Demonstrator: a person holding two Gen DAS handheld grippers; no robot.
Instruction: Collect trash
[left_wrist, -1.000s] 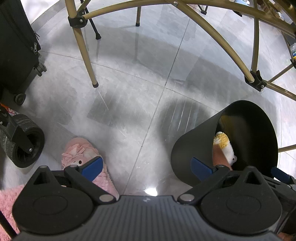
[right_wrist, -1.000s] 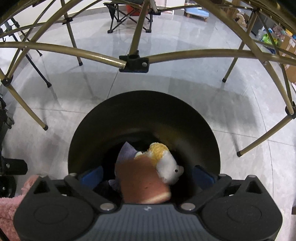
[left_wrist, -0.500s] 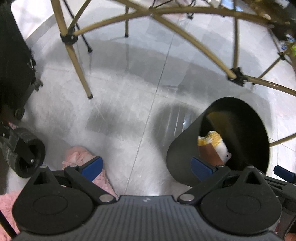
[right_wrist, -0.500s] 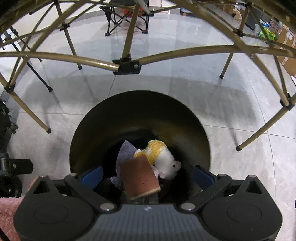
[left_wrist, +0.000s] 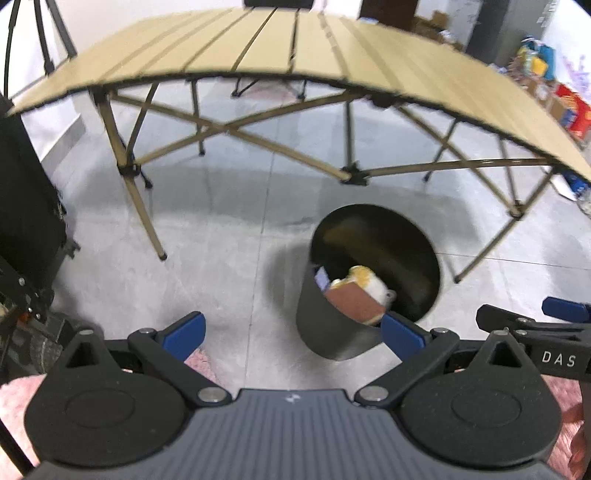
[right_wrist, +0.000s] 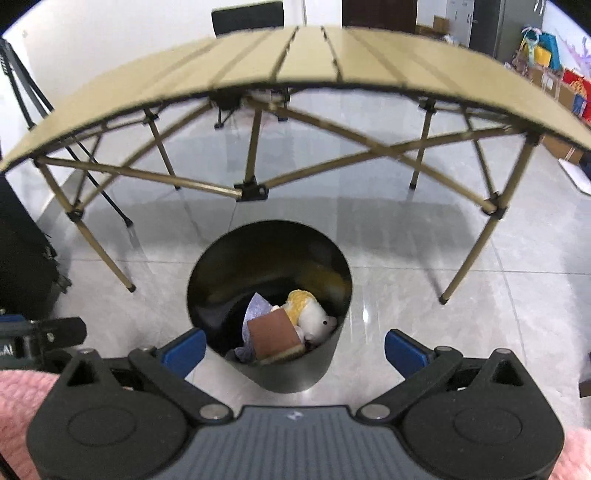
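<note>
Bin (right_wrist: 295, 373) w/ sponge (right_wrist: 272, 334), toy (right_wrist: 314, 314) inside, below R gripper (right_wrist: 294, 349), both grippers' jaws wide, empty, L gripper (left_wrist: 291, 332) beside bin.

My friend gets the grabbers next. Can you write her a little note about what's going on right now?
Left tongs: open, holding nothing.
Right tongs: open, holding nothing, above the bin.
The black bin stands on the floor in front of the folding table.
Done: a brown sponge, a plush toy and a purple scrap are in the bin.
Left: no more trash shows in either view; look around before stopping.
</note>
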